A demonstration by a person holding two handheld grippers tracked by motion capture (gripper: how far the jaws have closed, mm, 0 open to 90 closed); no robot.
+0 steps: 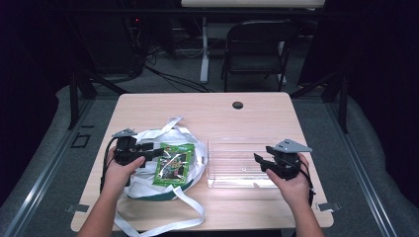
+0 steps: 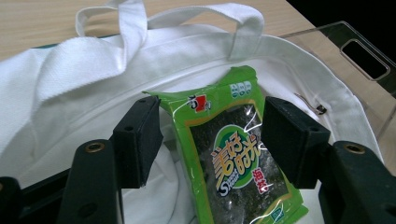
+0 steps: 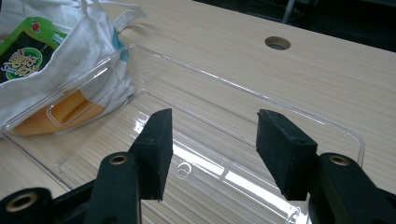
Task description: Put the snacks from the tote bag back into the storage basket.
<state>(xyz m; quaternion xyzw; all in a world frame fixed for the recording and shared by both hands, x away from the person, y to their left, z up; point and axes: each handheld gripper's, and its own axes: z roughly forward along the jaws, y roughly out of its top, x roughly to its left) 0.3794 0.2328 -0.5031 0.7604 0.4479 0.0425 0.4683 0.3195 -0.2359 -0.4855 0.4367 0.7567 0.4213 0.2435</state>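
A green seaweed snack packet [image 1: 173, 164] [image 2: 233, 154] [image 3: 21, 51] lies in the mouth of a white tote bag [image 1: 148, 185] [image 2: 84, 79] [image 3: 88, 42] on the table's left half. My left gripper [image 1: 157, 152] [image 2: 212, 140] is open, its jaws on either side of the packet's upper part, not closed on it. A clear plastic tray [image 1: 237, 183] [image 3: 196, 84] [image 2: 327, 37] stands to the right of the bag, nothing in it. My right gripper [image 1: 261, 163] [image 3: 214, 149] is open over the tray's right end, holding nothing.
The wooden table [image 1: 207, 111] has a round cable hole [image 1: 237, 105] [image 3: 277, 43] at the back middle. The bag's long straps [image 1: 183, 217] trail toward the front edge. A folding chair [image 1: 257, 44] and a desk leg stand on the floor behind.
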